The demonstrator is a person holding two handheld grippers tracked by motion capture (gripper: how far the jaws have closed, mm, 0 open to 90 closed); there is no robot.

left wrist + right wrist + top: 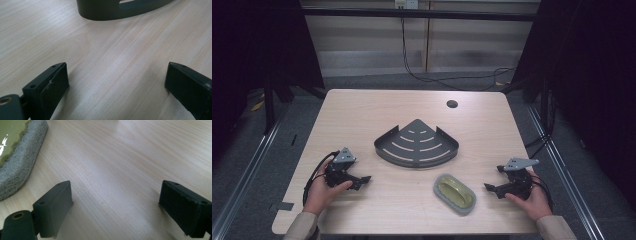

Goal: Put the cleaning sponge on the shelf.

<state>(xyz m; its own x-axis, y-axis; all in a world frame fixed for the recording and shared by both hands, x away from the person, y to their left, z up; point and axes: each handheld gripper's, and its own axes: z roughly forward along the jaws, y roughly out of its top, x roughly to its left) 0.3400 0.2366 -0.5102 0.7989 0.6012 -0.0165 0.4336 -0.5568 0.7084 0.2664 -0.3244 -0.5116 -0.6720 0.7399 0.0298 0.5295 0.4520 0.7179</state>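
— How did the two tools stand at that moment?

— Both rested low on the wooden table (362, 115), one at each near corner. The left gripper (360, 181) had its jaws spread wide with only bare wood between them, as its own view made plain. The left hand (323, 192) wrapped the body from behind and below, the forearm coming in from the near edge, the jaws pointing to the right and toward the table's middle.

— And the other?

— The right gripper (491, 189) mirrored it. Its jaws were also spread wide and held nothing. The right hand (532, 199) gripped it from the outer side, and the jaws pointed to the left, toward the sponge (455, 193).

— Where did that sponge lie?

— Flat on the table near the front edge, just beside the right gripper's jaws but not touching them. In the right gripper view its grey fibrous edge (20, 167) sat left of the jaws, with a glossy yellow-green top.

— Anything else close by?

— A dark grey corner shelf (417, 145) lay at the table's centre, between and beyond both grippers, just behind the sponge. Its curved wall (105, 12) showed ahead of the left jaws, apart from them.
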